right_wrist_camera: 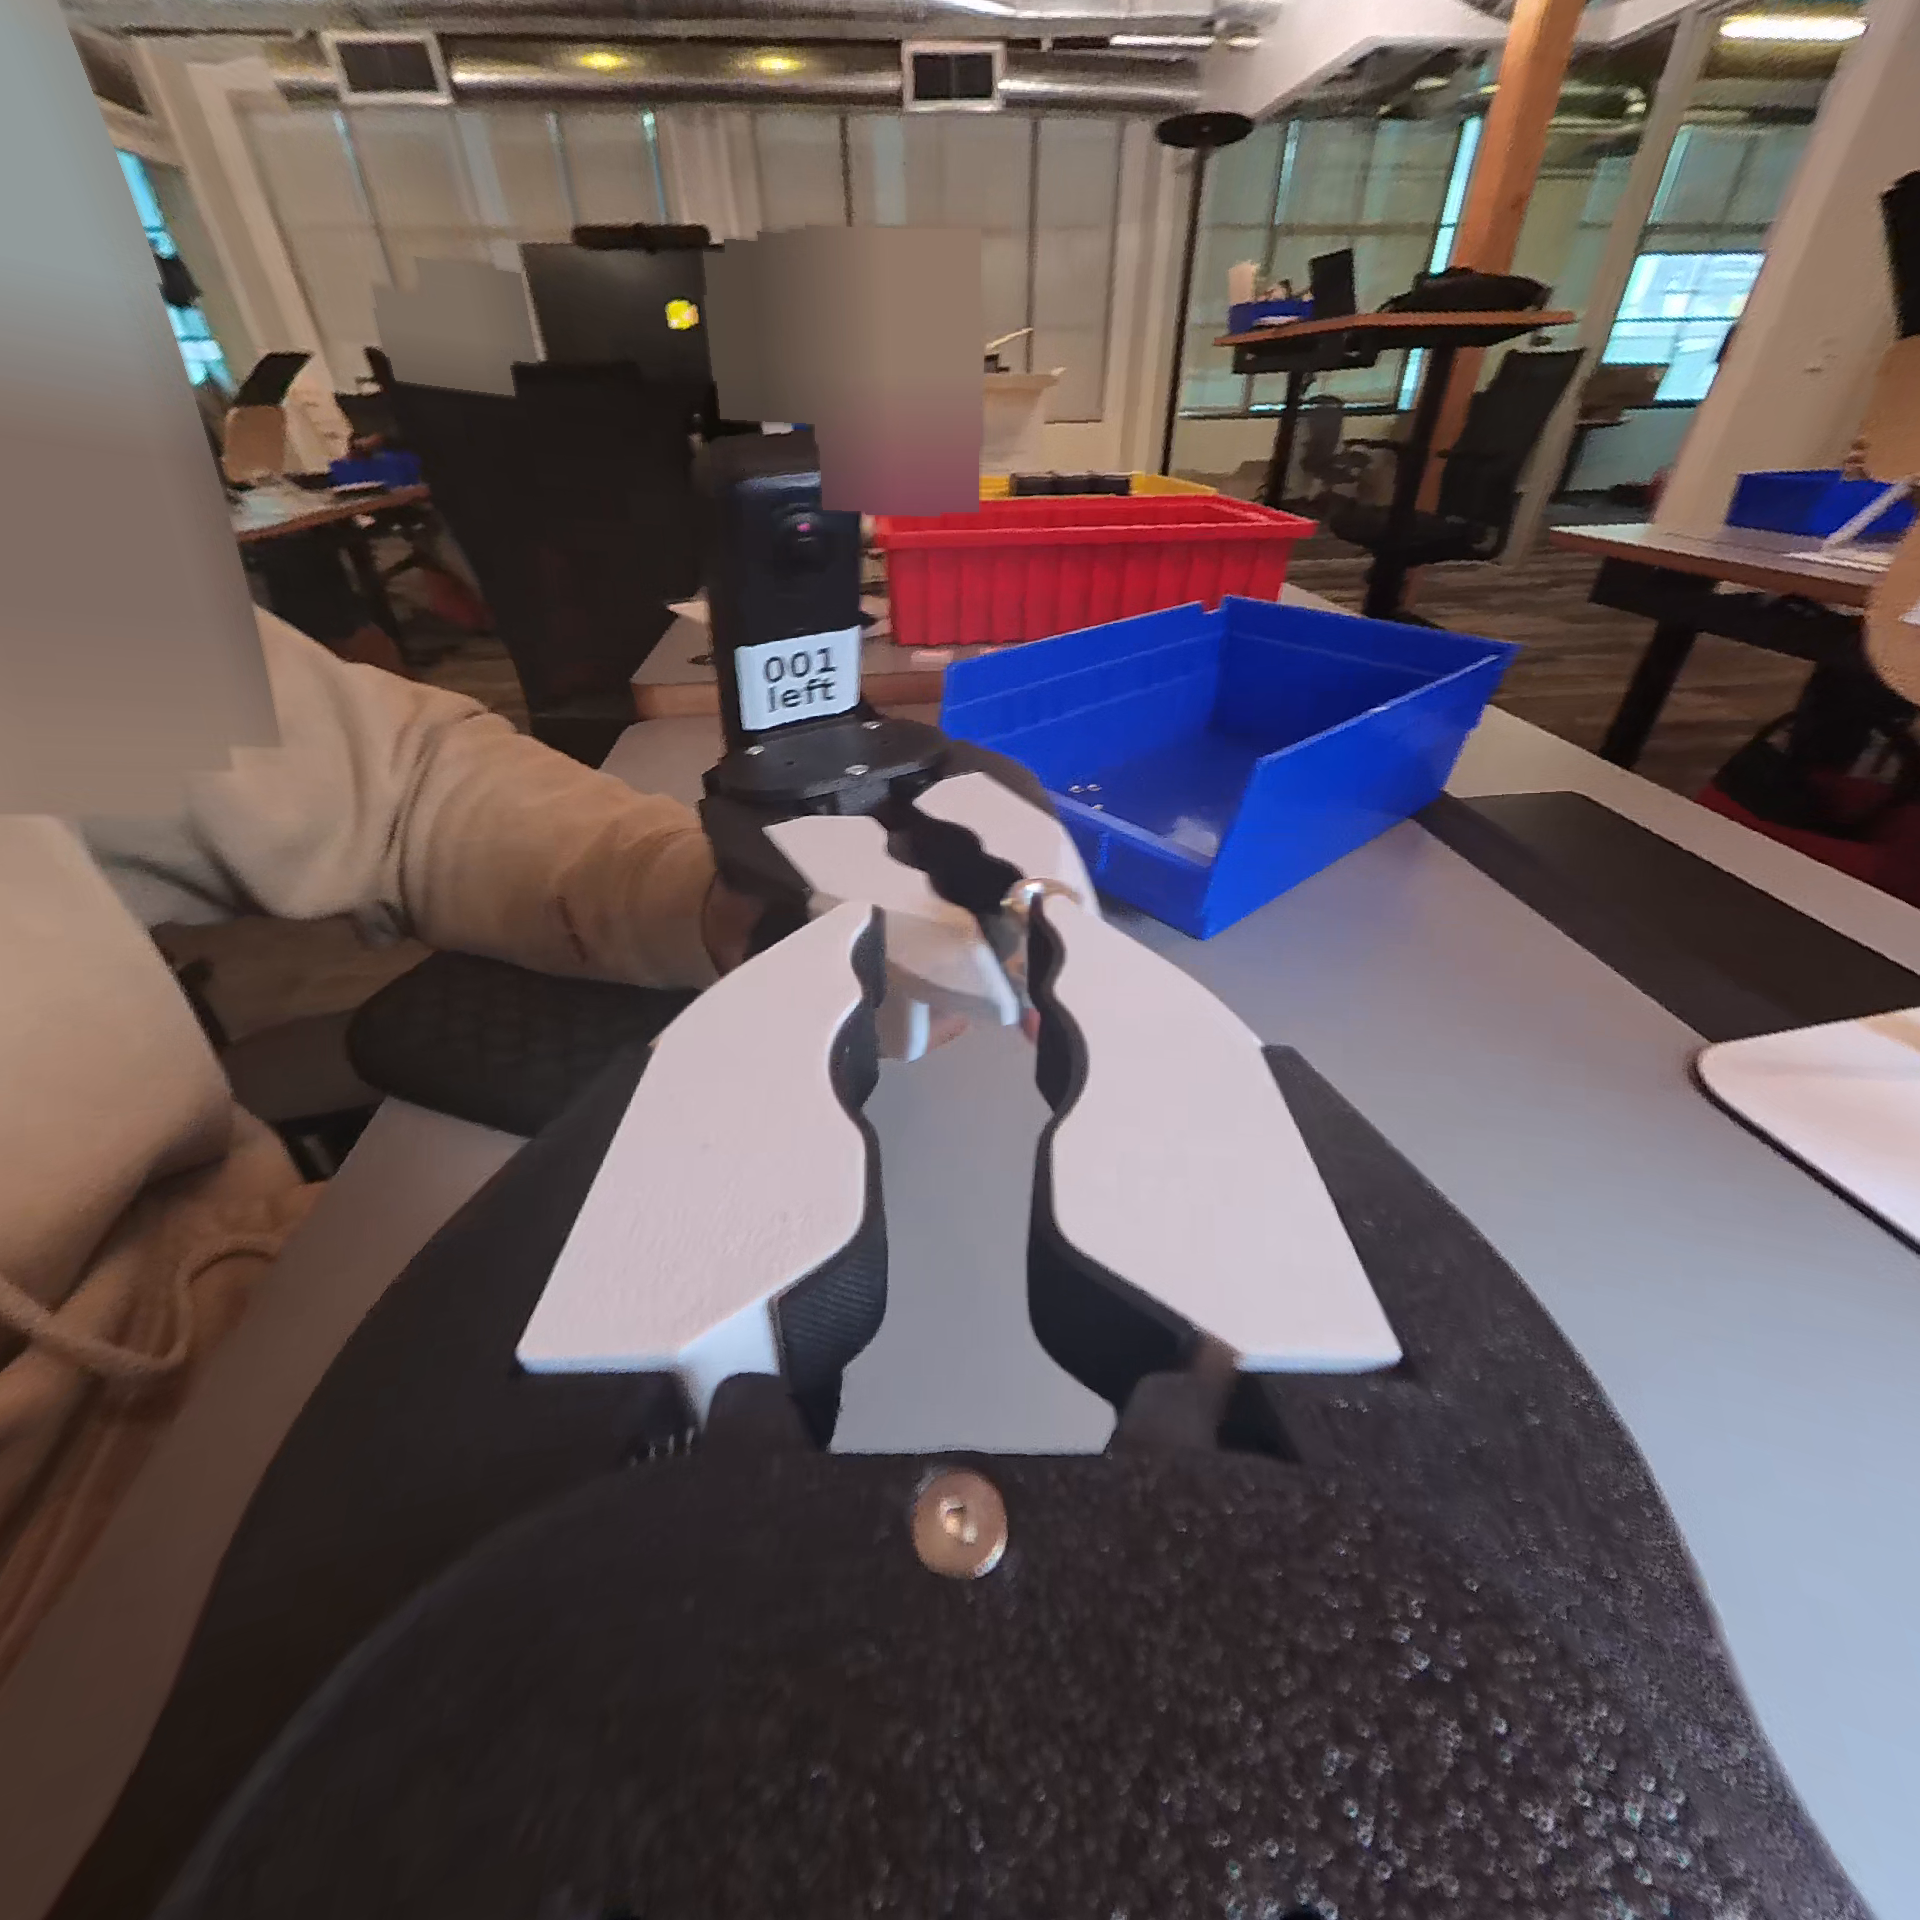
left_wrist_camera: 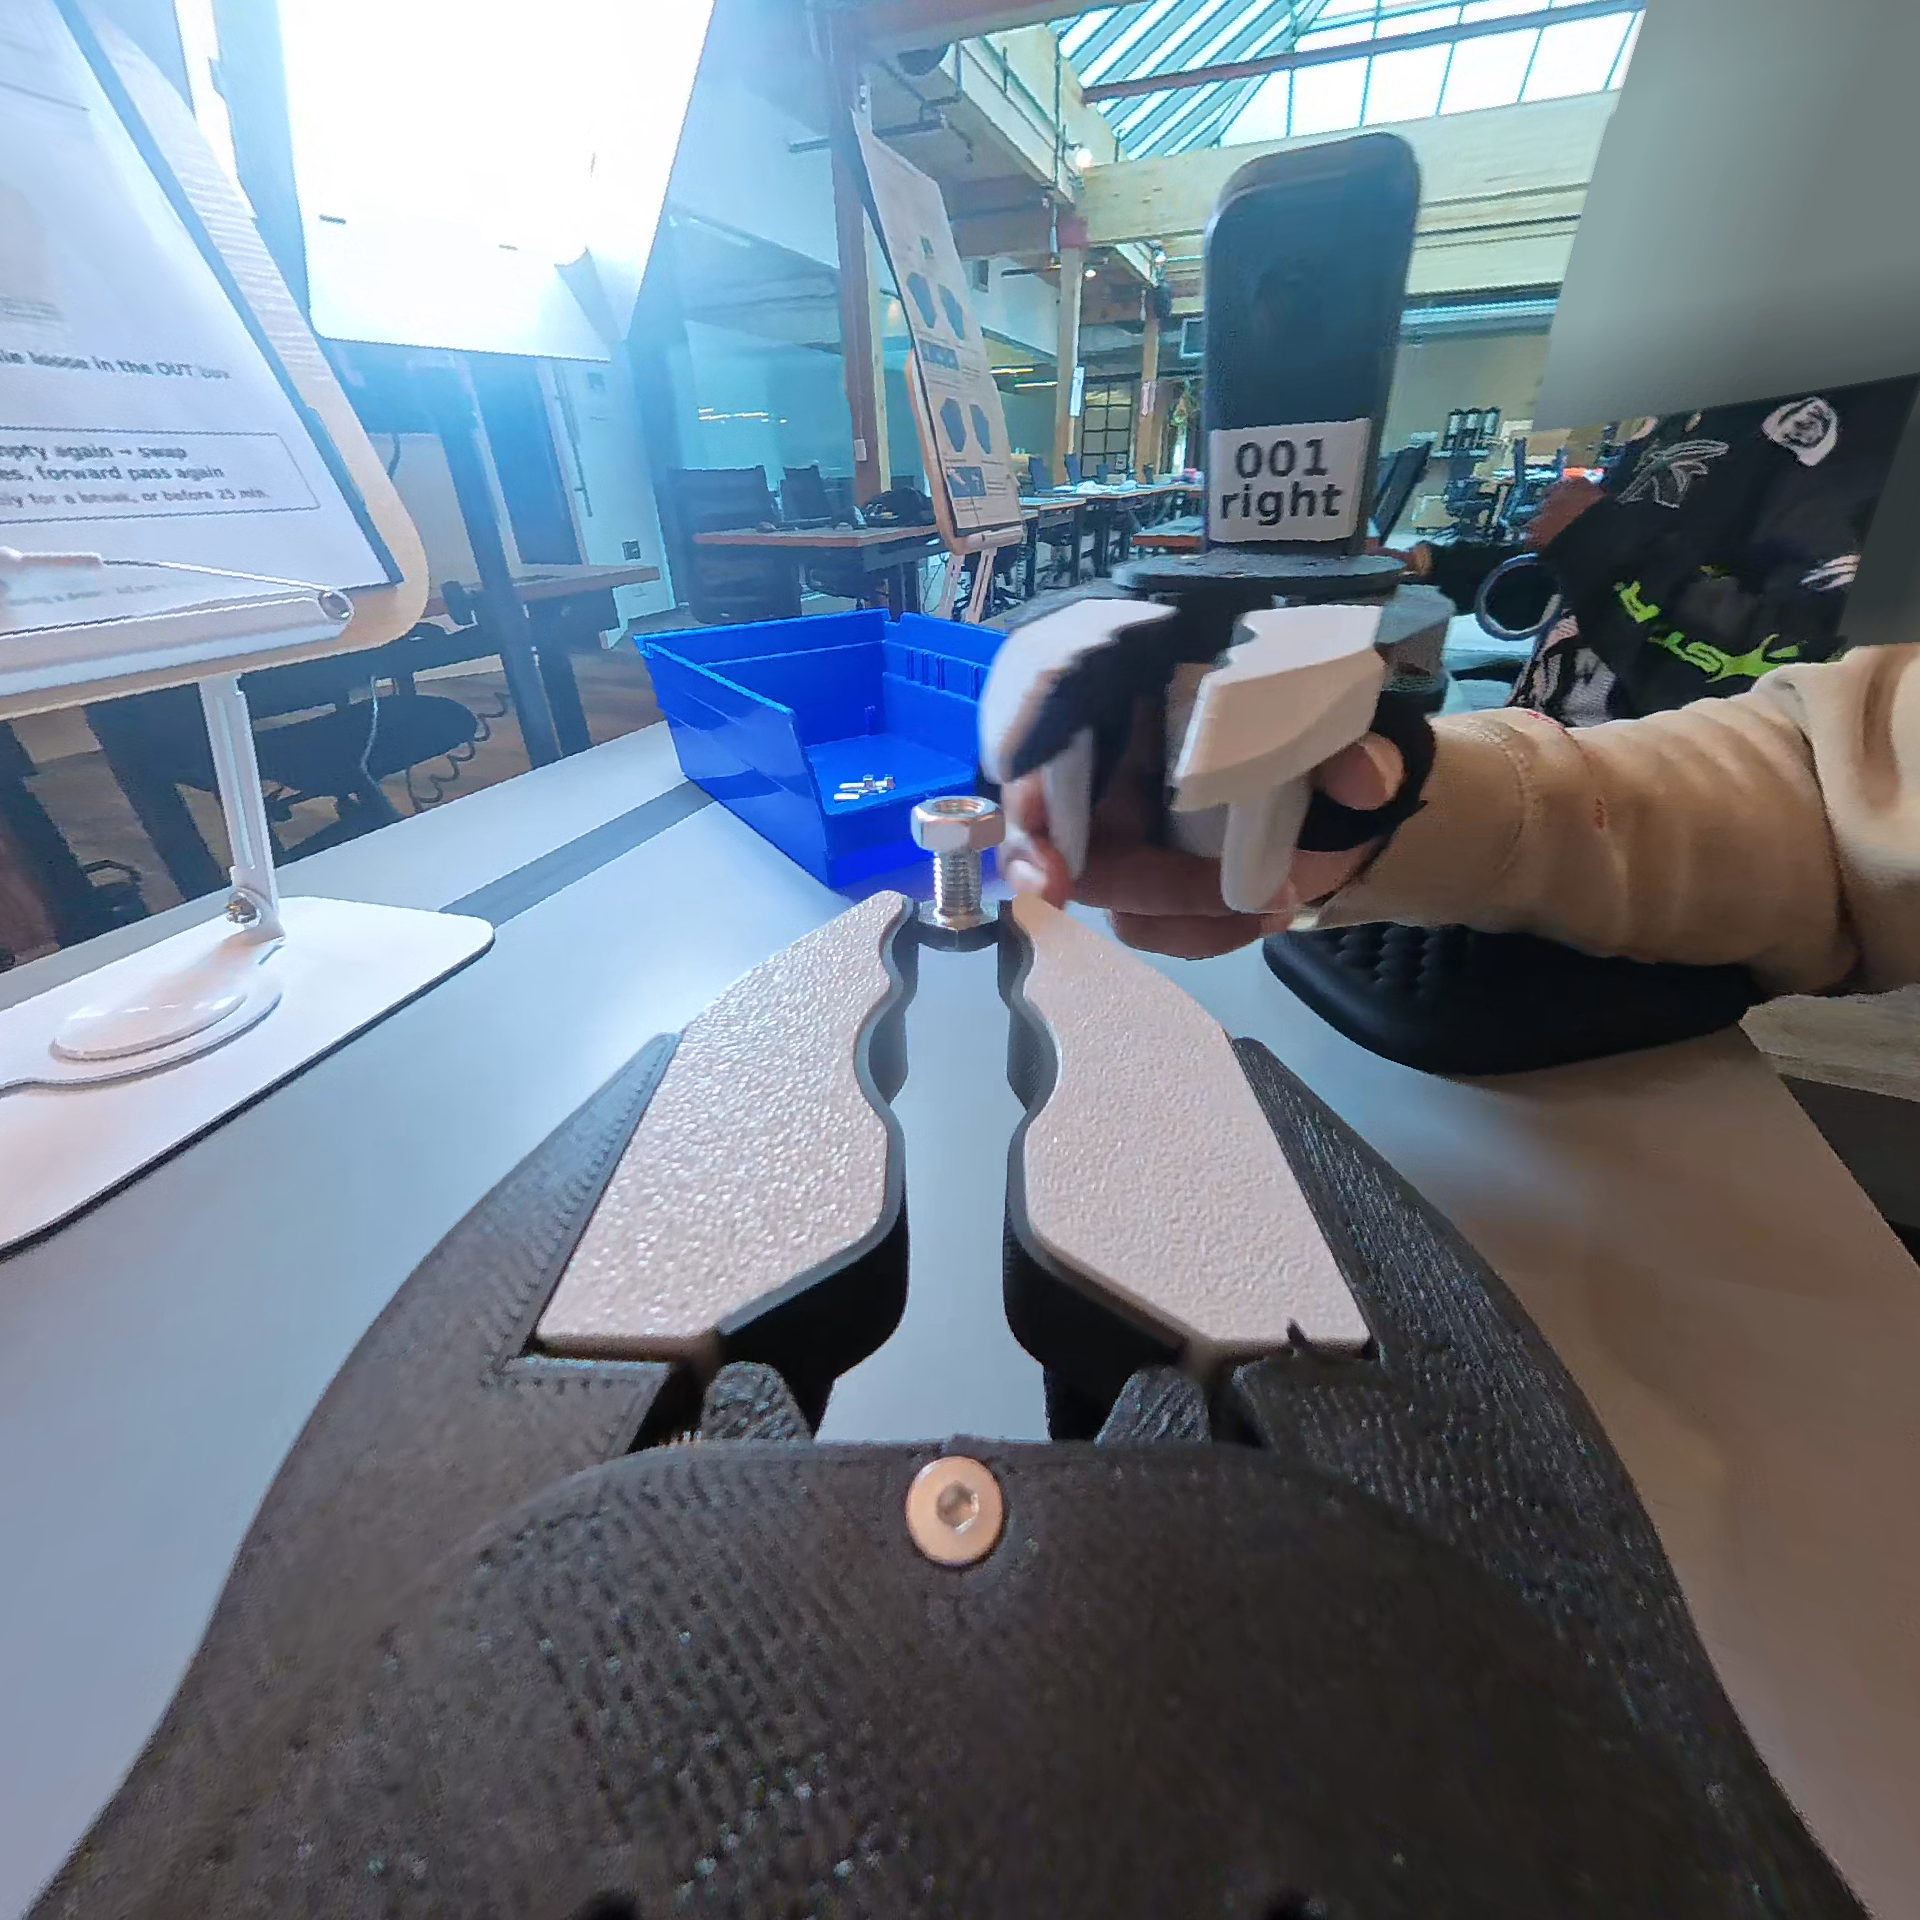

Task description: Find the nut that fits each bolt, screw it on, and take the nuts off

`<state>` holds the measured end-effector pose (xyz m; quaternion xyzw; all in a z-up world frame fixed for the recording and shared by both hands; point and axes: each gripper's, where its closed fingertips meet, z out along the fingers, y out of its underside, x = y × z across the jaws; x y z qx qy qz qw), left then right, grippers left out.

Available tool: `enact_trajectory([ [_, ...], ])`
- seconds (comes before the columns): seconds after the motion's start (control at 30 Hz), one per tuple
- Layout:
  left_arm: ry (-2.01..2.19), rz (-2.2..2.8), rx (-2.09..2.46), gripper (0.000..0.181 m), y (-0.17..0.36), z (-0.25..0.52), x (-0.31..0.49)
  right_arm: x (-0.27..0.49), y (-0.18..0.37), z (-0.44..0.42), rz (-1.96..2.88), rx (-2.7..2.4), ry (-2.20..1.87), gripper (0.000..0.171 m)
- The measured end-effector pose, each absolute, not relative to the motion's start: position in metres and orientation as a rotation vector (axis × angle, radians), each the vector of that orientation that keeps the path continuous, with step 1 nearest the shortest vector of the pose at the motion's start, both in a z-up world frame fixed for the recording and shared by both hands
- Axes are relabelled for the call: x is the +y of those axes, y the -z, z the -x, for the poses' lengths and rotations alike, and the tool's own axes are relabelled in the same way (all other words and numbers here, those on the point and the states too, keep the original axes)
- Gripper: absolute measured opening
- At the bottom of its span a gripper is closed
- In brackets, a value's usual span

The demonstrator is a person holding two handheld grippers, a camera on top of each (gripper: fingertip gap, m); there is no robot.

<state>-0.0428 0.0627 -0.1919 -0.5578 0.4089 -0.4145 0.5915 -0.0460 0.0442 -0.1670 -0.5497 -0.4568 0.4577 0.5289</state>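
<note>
1. The room is a large open workshop-office with timber posts, skylight glazing, exposed ducts overhead, rows of standing desks and dark office chairs.
2. The smooth grey tabletop (left_wrist_camera: pixel 343 1226) carries everything near; a dark strip runs across it in the left wrist view, and a dark mat covers its far right corner in the right wrist view.
3. A red ribbed plastic crate (right_wrist_camera: pixel 1081 566) stands on a farther table, behind the bin.
4. A white stand with a printed instruction sheet (left_wrist_camera: pixel 156 416) rises at the table's left side on a flat white base plate.
5. An open-fronted blue plastic bin (left_wrist_camera: pixel 769 717) sits on the table beyond the grippers, with a few small silver parts on its floor.
6. A black honeycomb-textured pad (left_wrist_camera: pixel 1475 997) lies under the person's beige sleeve.
7. The left gripper (left_wrist_camera: pixel 956 935), black body with pale textured fingers, is clamped at its tips on the head of a silver steel bolt (left_wrist_camera: pixel 954 883) standing upright, thread pointing up.
8. The right gripper (left_wrist_camera: pixel 1153 821), white-fingered and blurred, is just beside the bolt on its right; its fingers stand apart, holding nothing.
9. A silver hexagonal nut (left_wrist_camera: pixel 956 824) sits at the top of the bolt's thread, clear of the right gripper's fingers.
</note>
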Motion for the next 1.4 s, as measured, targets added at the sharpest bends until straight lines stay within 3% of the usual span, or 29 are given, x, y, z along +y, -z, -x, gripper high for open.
enact_trajectory([
  [0.1, 0.964, 1.291, 0.969, 0.014, 0.193, 0.04, 0.06, 0.049, 0.17, 0.047, 1.34, -1.066, -1.094, 0.038],
  [0.23, 0.956, 1.313, 0.946, 0.014, 0.193, 0.044, 0.065, 0.028, 0.172, 0.048, 1.276, -1.18, -1.143, 0.008],
  [0.3, 0.95, 1.307, 0.947, 0.014, 0.193, 0.045, 0.066, 0.036, 0.166, 0.045, 1.275, -1.115, -1.121, 0.013],
  [0.4, 0.96, 1.297, 0.96, 0.014, 0.192, 0.042, 0.063, 0.051, 0.168, 0.044, 1.33, -1.044, -1.101, 0.036],
  [0.47, 0.961, 1.297, 0.966, 0.014, 0.193, 0.041, 0.061, 0.047, 0.174, 0.047, 1.338, -1.075, -1.109, 0.037],
  [0.57, 0.958, 1.307, 0.953, 0.014, 0.192, 0.043, 0.064, 0.028, 0.176, 0.049, 1.277, -1.188, -1.136, 0.004],
  [0.6, 0.96, 1.305, 0.95, 0.014, 0.192, 0.044, 0.065, 0.031, 0.173, 0.048, 1.274, -1.161, -1.125, 0.005],
  [0.7, 0.958, 1.292, 0.957, 0.014, 0.19, 0.043, 0.062, 0.049, 0.169, 0.045, 1.32, -1.039, -1.113, 0.031],
  [0.77, 0.958, 1.293, 0.969, 0.014, 0.192, 0.041, 0.06, 0.048, 0.171, 0.047, 1.331, -1.044, -1.125, 0.037],
  [0.8, 0.958, 1.295, 0.97, 0.014, 0.192, 0.041, 0.06, 0.043, 0.174, 0.049, 1.323, -1.088, -1.127, 0.033],
  [0.87, 0.954, 1.299, 0.96, 0.014, 0.192, 0.042, 0.062, 0.028, 0.174, 0.049, 1.271, -1.174, -1.142, 0.006],
  [0.9, 0.956, 1.301, 0.958, 0.014, 0.191, 0.043, 0.063, 0.027, 0.171, 0.048, 1.256, -1.169, -1.141, 0.004],
  [0.97, 0.956, 1.299, 0.957, 0.014, 0.191, 0.043, 0.063, 0.038, 0.166, 0.045, 1.271, -1.09, -1.124, 0.014],
  [1.03, 0.965, 1.296, 0.965, 0.014, 0.192, 0.042, 0.062, 0.05, 0.168, 0.044, 1.319, -1.033, -1.107, 0.034],
  [1.1, 0.968, 1.298, 0.975, 0.014, 0.193, 0.041, 0.06, 0.049, 0.173, 0.047, 1.332, -1.047, -1.115, 0.039],
  [1.23, 0.963, 1.305, 0.967, 0.014, 0.193, 0.042, 0.062, 0.025, 0.173, 0.049, 1.259, -1.173, -1.179, 0.006],
  [1.4, 0.978, 1.304, 0.975, 0.014, 0.193, 0.041, 0.061, 0.05, 0.171, 0.046, 1.322, -1.03, -1.125, 0.037],
])
